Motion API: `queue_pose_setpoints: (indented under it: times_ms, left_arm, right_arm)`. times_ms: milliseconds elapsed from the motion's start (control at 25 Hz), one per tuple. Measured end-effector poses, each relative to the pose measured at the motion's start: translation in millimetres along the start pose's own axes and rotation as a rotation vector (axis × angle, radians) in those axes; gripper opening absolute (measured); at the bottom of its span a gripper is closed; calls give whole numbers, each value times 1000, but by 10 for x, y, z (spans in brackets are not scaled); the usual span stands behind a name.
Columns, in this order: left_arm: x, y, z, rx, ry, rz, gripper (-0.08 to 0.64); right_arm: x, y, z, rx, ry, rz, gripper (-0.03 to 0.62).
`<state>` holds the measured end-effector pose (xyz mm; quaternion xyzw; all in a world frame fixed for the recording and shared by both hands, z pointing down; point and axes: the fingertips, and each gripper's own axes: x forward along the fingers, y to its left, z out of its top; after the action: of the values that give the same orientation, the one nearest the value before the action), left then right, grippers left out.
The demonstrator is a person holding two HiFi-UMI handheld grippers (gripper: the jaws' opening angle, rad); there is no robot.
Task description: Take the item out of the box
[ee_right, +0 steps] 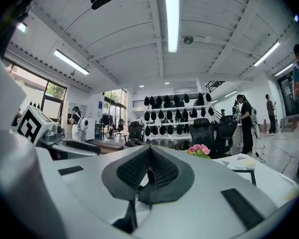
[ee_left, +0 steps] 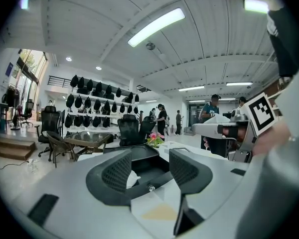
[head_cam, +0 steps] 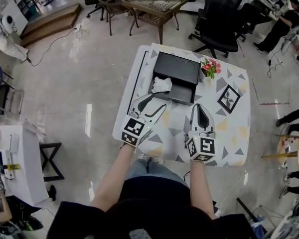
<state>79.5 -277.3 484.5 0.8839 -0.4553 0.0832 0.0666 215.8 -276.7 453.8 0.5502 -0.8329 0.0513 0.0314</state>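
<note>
The jaws of the left gripper [ee_left: 150, 164] stand apart with nothing between them; its own view looks through the gap at the open front of the black box [ee_left: 148, 156], where the crumpled white item [ee_left: 131, 179] shows just behind the left jaw. The jaws of the right gripper [ee_right: 147, 164] are pressed together and hold nothing. From the head view, the left gripper [head_cam: 153, 103] lies just in front of the box [head_cam: 177, 68], tips angled toward its left front corner, close to the white item [head_cam: 162, 84] but apart from it; the item rests inside the open part of the box, at its left end. The right gripper [head_cam: 200, 108] sits in front of the box's right end, pointing straight ahead, a little farther off. This looks like the approach before the grasp: nothing has been taken out yet. The next move, as I judge it, calls for the left gripper to go forward and dip over the box's front edge so the open jaws straddle the soft white item, then close and lift it clear; the right gripper could steady the box if it slides. Both forearms reach forward from the body, roughly parallel, low over the patterned table [head_cam: 229, 133], the left turned slightly inward. Pink flowers [head_cam: 210, 66] stand just right of the box, and a small picture frame [head_cam: 229, 98] lies farther to its right front.
</note>
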Motion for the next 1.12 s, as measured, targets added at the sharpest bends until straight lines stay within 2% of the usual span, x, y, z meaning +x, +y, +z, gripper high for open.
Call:
queue_pose_setpoints:
  times_ms: [160, 400, 720, 880, 1120]
  left_arm:
    - [118, 83, 81, 3, 4, 1, 232]
    - [358, 202, 91, 39, 67, -16, 233]
    - [744, 471, -45, 10, 139, -1, 232]
    - [982, 607, -280, 43, 249, -21, 232]
    - [1289, 686, -642, 165, 455, -104, 218]
  right_arm:
    - [153, 56, 64, -18, 3, 35, 3]
    - [397, 43, 149, -35, 19, 77, 3]
    - [746, -46, 17, -24, 68, 92, 3]
    - [899, -49, -88, -27, 107, 107, 3]
    - [1054, -90, -276, -28, 162, 121, 3]
